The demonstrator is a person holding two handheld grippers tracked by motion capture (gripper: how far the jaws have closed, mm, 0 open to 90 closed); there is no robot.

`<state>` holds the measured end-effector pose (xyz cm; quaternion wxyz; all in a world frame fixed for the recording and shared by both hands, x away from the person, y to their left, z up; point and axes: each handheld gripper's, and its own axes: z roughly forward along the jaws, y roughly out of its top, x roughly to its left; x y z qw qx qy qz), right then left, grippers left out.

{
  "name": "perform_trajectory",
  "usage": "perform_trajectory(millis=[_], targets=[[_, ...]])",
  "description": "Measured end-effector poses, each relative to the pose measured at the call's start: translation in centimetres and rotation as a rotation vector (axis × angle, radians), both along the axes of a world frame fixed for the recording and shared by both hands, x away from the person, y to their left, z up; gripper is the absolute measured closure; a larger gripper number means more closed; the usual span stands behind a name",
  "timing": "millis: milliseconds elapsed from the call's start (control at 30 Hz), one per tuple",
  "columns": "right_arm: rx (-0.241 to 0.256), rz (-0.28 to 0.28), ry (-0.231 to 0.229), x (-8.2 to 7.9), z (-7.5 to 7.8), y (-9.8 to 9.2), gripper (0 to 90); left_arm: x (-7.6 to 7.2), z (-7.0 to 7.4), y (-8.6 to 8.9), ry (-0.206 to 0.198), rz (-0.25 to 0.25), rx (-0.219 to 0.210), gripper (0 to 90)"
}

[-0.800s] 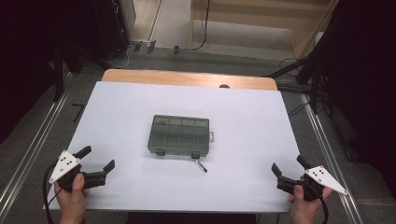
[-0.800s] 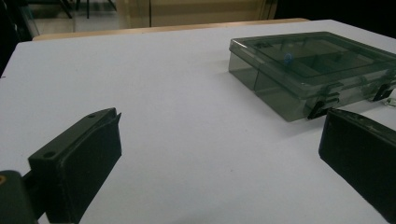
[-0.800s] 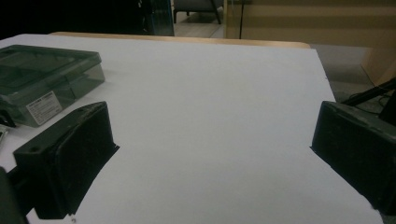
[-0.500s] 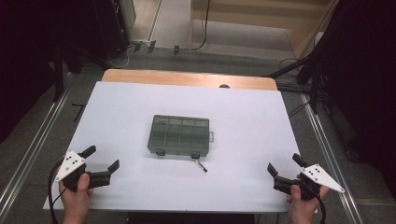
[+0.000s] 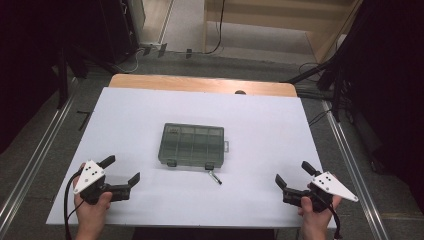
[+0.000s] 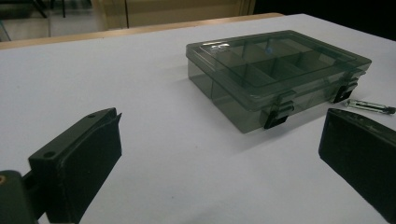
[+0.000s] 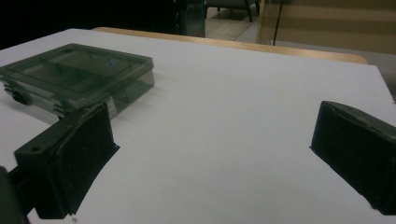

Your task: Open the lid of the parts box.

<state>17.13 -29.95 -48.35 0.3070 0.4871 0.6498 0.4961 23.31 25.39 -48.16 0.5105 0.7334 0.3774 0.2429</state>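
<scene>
Compartment box (image 5: 192, 145) sits closed mid-table (image 5: 265, 120), well apart from the left tongs (image 5: 121, 169) and right tongs (image 5: 294, 173), both spread and empty. The left gripper view shows its front latches (image 6: 276, 114) and a small clear tube (image 6: 371, 106) beside it.

One compartment box (image 5: 192, 145) of smoky clear plastic sits on the tabletop (image 5: 270, 120), lid down, with two dark latches along its near edge. One small pin-like piece (image 5: 215, 177) lies just beside the box's near right corner. Two hand-held grippers are out: the left gripper (image 5: 121, 172) and the right gripper (image 5: 293, 175), each with two black jaws spread apart.
</scene>
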Motion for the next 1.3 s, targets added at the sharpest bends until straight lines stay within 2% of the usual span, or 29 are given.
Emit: perform_trajectory(millis=[33,100,133,167,300,400,500,600,700,733,800,900,967,1033,1067,1100,1167,1200,1300], targets=[[0.002,0.004,0.0,0.0,0.1,0.2,0.0,-0.1,0.1,-0.2,-0.009,-0.009,-0.007,1.0],[0.0,0.011,-0.003,0.1,0.2,0.4,0.0,-0.2,0.2,-0.4,-0.024,-0.01,-0.022,11.5],[-0.001,0.015,-0.005,0.1,0.3,0.6,0.0,-0.3,0.4,-0.6,-0.026,-0.008,-0.029,11.5],[0.0,0.017,-0.002,0.1,0.4,0.8,0.8,-0.3,0.4,-0.9,-0.024,-0.013,-0.028,13.6],[-0.007,0.029,-0.006,0.4,0.7,1.9,13.2,-0.1,0.3,-1.9,-0.002,-0.016,-0.022,23.2],[-0.007,0.034,-0.007,0.6,0.7,2.6,13.2,-0.1,0.3,-2.5,0.003,-0.055,-0.026,36.0],[0.009,0.059,-0.001,0.9,0.7,3.4,14.3,0.0,0.4,-2.9,0.008,-0.07,-0.028,47.2],[-0.004,0.068,0.008,1.1,0.6,4.6,21.9,0.4,0.2,-3.4,0.056,-0.104,-0.031,58.1],[-0.026,0.078,0.012,1.1,0.5,5.3,26.8,0.5,0.1,-3.5,0.077,-0.112,-0.03,64.5],[-0.04,0.099,0.02,1.2,0.4,6.0,34.6,0.6,0.1,-3.5,0.085,-0.112,-0.026,71.6],[-0.057,0.128,0.026,1.2,0.3,6.5,43.4,0.9,0.1,-3.6,0.11,-0.113,-0.025,77.3],[-0.065,0.171,0.053,1.3,0.3,7.3,57.8,1.1,0.0,-3.9,0.134,-0.115,-0.007,82.8],[-0.07,0.173,0.062,1.4,0.3,7.6,60.9,1.1,0.0,-4.0,0.14,-0.117,0.001,84.3],[-0.104,0.178,0.086,1.9,0.3,8.5,71.3,1.3,0.0,-4.2,0.149,-0.125,0.015,86.5],[-0.104,0.178,0.086,1.9,0.3,8.5,71.3,1.3,0.0,-4.3,0.152,-0.121,0.018,86.5],[-0.123,0.188,0.096,2.3,0.3,9.0,76.8,1.4,-0.1,-4.4,0.151,-0.129,0.026,89.1],[-0.117,0.224,0.112,2.7,0.2,9.5,80.1,1.4,-0.1,-4.5,0.157,-0.126,0.031,89.3],[-0.117,0.224,0.112,2.7,0.2,9.5,80.1,1.5,-0.1,-4.5,0.161,-0.13,0.033,89.3],[-0.134,0.272,0.146,3.5,0.0,10.7,86.0,1.7,-0.4,-4.9,0.174,-0.132,0.045,90.0]])
